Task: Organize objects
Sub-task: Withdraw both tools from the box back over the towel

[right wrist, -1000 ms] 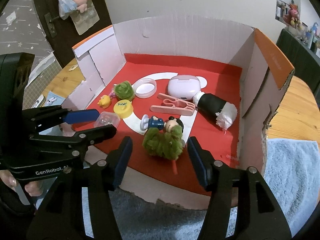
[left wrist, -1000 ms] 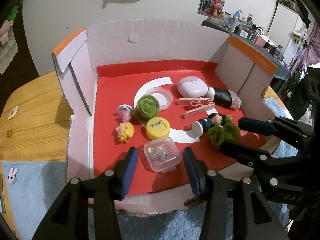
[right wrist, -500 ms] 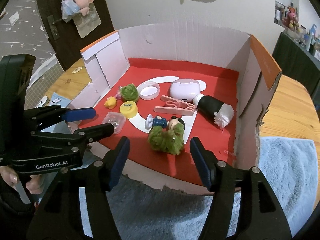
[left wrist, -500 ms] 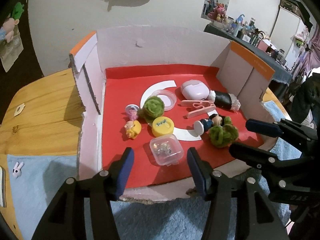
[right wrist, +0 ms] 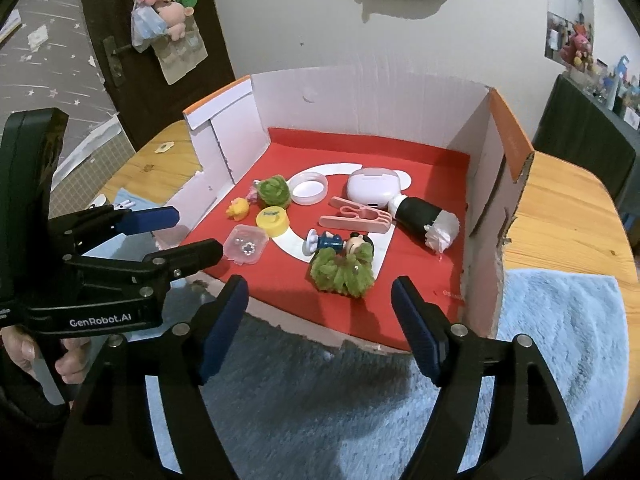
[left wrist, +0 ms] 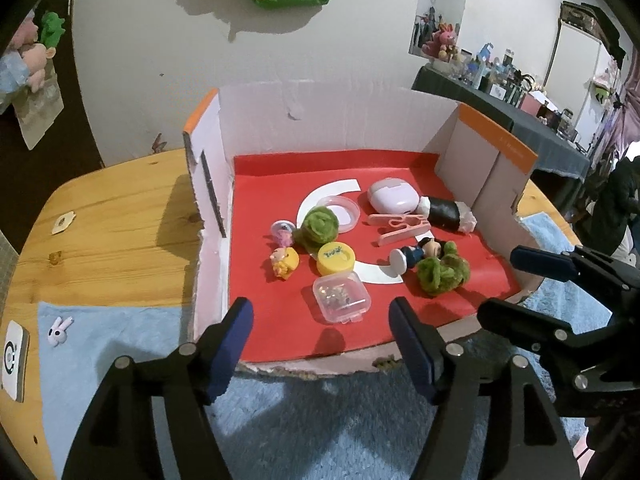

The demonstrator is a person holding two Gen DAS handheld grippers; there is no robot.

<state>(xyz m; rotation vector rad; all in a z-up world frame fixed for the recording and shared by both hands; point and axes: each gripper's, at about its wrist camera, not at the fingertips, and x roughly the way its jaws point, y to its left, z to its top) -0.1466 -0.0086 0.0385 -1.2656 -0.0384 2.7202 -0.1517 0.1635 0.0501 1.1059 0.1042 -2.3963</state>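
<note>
A cardboard box (left wrist: pixel 320 112) (right wrist: pixel 400 92) with a red floor holds the small objects. Nearest its front lie a clear plastic case (left wrist: pixel 341 297) (right wrist: pixel 245 245) and a green fuzzy clump (left wrist: pixel 442 273) (right wrist: pixel 343 273) beside a small figurine (left wrist: pixel 416 251) (right wrist: pixel 332 241). Behind them are a yellow cap (left wrist: pixel 336 258) (right wrist: pixel 273 220), a yellow toy (left wrist: pixel 285 262), a green ball (left wrist: pixel 318 226) (right wrist: pixel 274 190), a pink clip (left wrist: pixel 400 227) (right wrist: pixel 356 216), a lilac case (left wrist: pixel 394 196) (right wrist: pixel 374 188) and a black-and-white roll (left wrist: pixel 446 213) (right wrist: pixel 426 218). My left gripper (left wrist: pixel 322 344) hangs before the box front, jaws opening, nothing between them. My right gripper (right wrist: pixel 320 330) does the same.
The box stands on a round wooden table (left wrist: pixel 112 216) (right wrist: pixel 568 216) with a blue fluffy mat (left wrist: pixel 320 420) (right wrist: pixel 560 340) under the grippers. A bunny-shaped trinket (left wrist: pixel 59 326) and a small white device (left wrist: pixel 14 354) lie at the left. A hand (right wrist: pixel 44 360) grips the left tool.
Both grippers have drawn back from the box and risen a little, and their jaws have spread wider. The clear case and the green clump now lie beyond the fingertips.
</note>
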